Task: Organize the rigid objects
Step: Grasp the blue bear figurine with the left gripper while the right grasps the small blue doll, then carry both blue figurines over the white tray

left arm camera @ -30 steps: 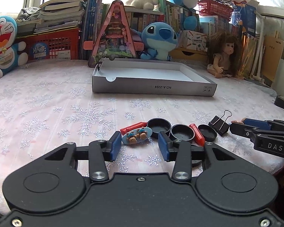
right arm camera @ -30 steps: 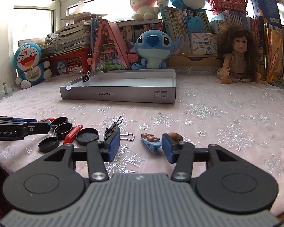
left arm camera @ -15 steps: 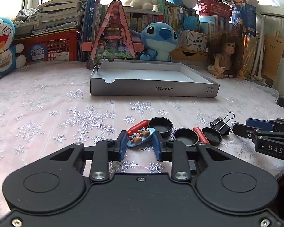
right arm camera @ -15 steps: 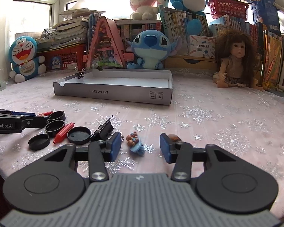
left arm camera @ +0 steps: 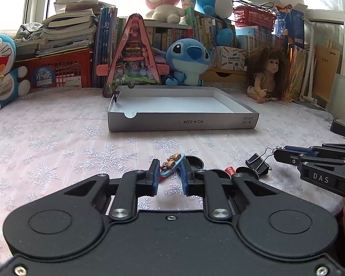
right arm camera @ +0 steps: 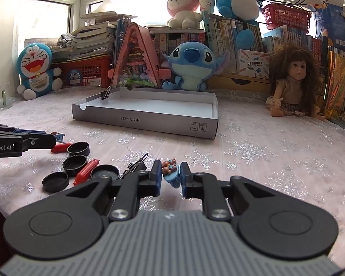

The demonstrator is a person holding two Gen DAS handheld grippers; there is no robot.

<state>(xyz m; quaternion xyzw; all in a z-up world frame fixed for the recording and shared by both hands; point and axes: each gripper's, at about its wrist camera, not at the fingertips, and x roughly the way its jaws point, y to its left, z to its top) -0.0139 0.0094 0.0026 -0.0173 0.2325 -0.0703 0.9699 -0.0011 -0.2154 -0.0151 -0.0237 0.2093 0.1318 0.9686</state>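
In the left wrist view my left gripper (left arm camera: 169, 164) is shut on a blue hair clip with small brown bears (left arm camera: 170, 169), tilted just above the tablecloth. In the right wrist view my right gripper (right arm camera: 170, 164) is shut on a second blue bear clip (right arm camera: 171, 177). The shallow grey cardboard box (left arm camera: 181, 122) (right arm camera: 145, 122) lies open farther back, its white floor bare. Each gripper shows in the other's view: the right gripper (left arm camera: 277, 155) at the right edge, the left gripper (right arm camera: 55, 139) at the left edge.
Several black round caps (right arm camera: 74, 162), two red tubes (right arm camera: 86, 171) and a black binder clip (right arm camera: 135, 163) (left arm camera: 257, 163) lie near the front. Another binder clip (right arm camera: 105, 94) is clipped to the box's far left corner. Plush toys, a doll (right arm camera: 292, 85) and books line the back.
Both grippers' jaws closed from wide apart onto their bear clips. The left clip now sits tilted between the pads; the right clip has turned on edge.
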